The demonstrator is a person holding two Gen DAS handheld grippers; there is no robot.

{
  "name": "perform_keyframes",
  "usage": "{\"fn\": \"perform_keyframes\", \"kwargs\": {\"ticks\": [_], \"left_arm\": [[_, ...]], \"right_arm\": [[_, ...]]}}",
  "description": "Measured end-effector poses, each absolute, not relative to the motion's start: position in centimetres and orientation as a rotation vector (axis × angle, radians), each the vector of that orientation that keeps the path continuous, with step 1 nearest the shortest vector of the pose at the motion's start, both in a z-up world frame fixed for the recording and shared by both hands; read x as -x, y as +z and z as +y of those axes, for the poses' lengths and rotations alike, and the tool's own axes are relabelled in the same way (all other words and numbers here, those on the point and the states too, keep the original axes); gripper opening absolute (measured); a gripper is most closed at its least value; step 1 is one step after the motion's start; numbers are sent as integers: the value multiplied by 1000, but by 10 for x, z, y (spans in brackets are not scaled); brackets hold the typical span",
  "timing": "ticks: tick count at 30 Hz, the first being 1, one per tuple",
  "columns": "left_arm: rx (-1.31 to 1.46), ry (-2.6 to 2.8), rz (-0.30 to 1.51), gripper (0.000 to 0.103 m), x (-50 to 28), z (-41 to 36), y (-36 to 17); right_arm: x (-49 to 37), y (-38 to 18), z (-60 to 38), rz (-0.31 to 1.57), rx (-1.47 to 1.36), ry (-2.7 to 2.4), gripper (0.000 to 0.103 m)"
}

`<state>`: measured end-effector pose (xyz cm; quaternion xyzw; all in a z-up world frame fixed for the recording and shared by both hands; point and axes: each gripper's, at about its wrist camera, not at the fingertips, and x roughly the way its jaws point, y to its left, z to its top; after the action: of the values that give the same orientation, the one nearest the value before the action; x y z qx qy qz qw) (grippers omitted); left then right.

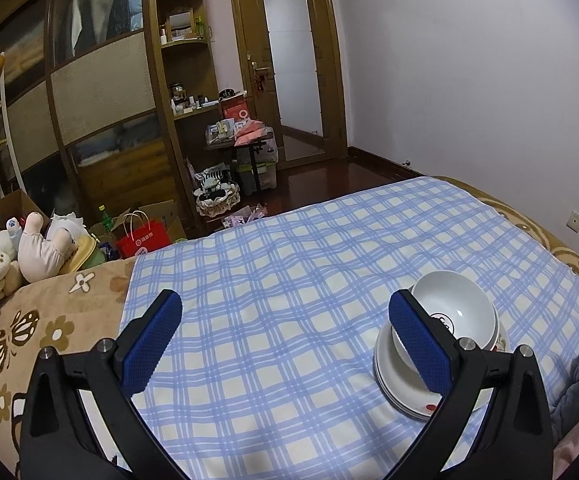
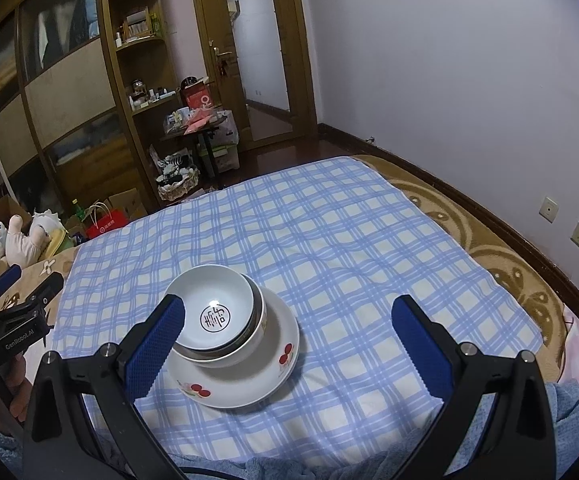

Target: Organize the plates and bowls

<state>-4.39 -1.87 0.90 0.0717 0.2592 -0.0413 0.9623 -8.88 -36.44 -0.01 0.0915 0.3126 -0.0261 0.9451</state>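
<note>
Checked bedspread (image 2: pixel 329 240), stacked bowls (image 2: pixel 217 316) beside left finger of right tool (image 2: pixel 285 336).

The left gripper (image 1: pixel 285 344) stood with its blue-padded fingers (image 1: pixel 151 346) spread wide, holding nothing. The right gripper (image 2: pixel 289 344) was likewise spread wide, its fingers (image 2: pixel 419 346) gripping nothing.

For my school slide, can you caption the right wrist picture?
Open right gripper behind nested bowls on a cherry-print plate, blue checked cloth.
</note>
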Motion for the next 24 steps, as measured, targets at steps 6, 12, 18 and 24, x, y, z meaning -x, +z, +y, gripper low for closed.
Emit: {"fn": "perform_keyframes", "kwargs": {"ticks": [6,12,18,24], "left_arm": [[-155,-88,527,102,45,-19,9],[-153,-97,529,102,45,-19,9],[-160,-93,527,102,46,-18,9],[-176,-95,520,102,49,-20,8]], "right_arm": [[89,-1,-364,641,-189,-49,103],[90,-4,-364,641,-192,-52,103],[91,-5,-364,643,-191,-53,103],[90,-6,-364,645,-192,-56,103]]}}
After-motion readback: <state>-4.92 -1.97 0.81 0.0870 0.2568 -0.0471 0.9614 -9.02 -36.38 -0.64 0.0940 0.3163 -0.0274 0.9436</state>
